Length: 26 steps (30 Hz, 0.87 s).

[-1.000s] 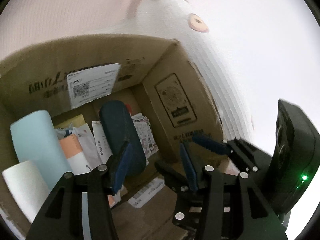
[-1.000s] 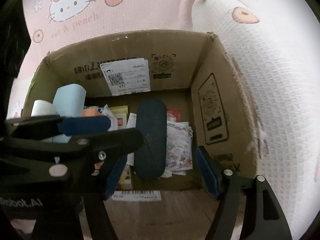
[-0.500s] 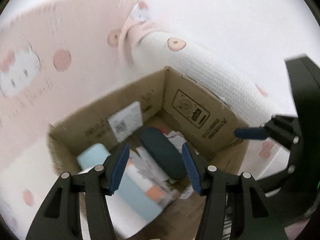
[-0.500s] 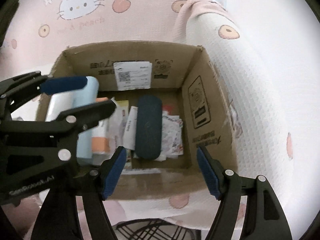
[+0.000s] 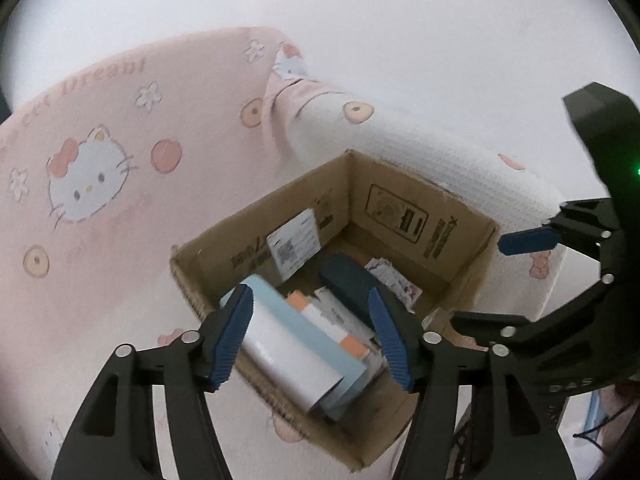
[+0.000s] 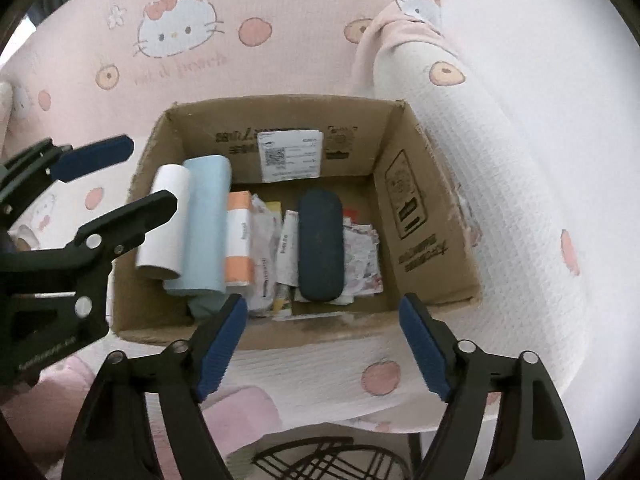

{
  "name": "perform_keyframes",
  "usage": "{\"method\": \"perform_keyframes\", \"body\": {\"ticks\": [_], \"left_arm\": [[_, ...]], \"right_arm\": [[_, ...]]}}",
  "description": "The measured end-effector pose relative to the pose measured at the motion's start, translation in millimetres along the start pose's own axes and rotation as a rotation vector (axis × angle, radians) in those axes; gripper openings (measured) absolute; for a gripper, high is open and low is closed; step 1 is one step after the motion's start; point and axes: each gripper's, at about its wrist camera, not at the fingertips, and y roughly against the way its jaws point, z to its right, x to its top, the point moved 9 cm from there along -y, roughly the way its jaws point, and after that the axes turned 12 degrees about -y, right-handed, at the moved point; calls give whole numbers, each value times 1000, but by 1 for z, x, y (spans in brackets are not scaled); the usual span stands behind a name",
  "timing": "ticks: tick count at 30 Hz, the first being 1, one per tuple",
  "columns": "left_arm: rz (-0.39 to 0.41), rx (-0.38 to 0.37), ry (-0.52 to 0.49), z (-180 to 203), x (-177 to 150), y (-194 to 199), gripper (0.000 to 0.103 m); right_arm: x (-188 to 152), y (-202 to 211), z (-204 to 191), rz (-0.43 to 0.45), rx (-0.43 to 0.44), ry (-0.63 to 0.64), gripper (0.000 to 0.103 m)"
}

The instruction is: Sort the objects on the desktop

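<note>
Both grippers now pulled back above the cardboard box [image 6: 436, 264], jaws just opening wide, nothing btwn them: left gripper [image 5: 308, 332], right gripper [image 6: 324, 344]. Dark case [image 6: 320, 244] lies in box, center frame, atop papers; drop looks done. Box bottom under the clutter hidden; label text unreadable.

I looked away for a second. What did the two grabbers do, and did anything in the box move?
Both the left gripper and right gripper pulled up and back from the cardboard box, their jaws opening wider, with nothing between them. The dark case, blue roll and white roll stayed put.
</note>
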Motion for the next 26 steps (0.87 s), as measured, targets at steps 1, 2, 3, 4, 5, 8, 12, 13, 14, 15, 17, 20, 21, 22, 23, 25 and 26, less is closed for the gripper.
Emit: {"method": "perform_keyframes", "body": {"ticks": [1,2,3,4,5,8,12,13,14,15,17,20,21,22,23,25,26], "left_arm": [[-9,-1,4,-1,-4,-1,67],[-20,-3,9,-2,-7,-3,67],[-32,-8,13,-1,-11,-4,67],[-42,-16,14,-1,-15,-4,67],[-47,-21,16,0,-18,-4,67],[-49,-26,-4,5,-22,-2,67],[-30,-29,-20,10,-20,4,67],[-27,-30,-20,10,-20,5,67],[-28,-29,-21,10,-19,5,67],[-32,-23,-20,10,-20,5,67],[-34,-21,-20,9,-20,6,67],[-25,-30,-5,6,-20,8,67],[-17,-35,-1,6,-19,9,67],[-7,-40,1,5,-18,11,67],[10,-42,-1,5,-17,13,67],[40,-27,-5,4,-13,17,68],[48,-17,-10,4,-12,19,68]], "right_arm": [[-3,2,-3,-3,10,-3,79],[-5,2,-4,-5,14,-3,79],[-7,2,-7,-6,16,-1,79],[-10,3,-9,-6,15,4,79],[-12,4,-11,-7,15,8,79],[-17,3,-16,-11,11,21,79],[-23,4,-20,-17,2,32,79],[-23,5,-20,-17,1,32,79],[-23,5,-20,-17,0,32,79],[-23,6,-20,-15,0,30,79],[-23,9,-19,-10,1,27,79],[-20,10,-19,-4,3,28,79],[-19,10,-20,-2,4,29,79],[-19,10,-20,-1,4,32,79],[-19,11,-21,-2,5,33,79],[-20,9,-23,-7,10,41,79],[-20,7,-23,-12,10,40,79]]}}
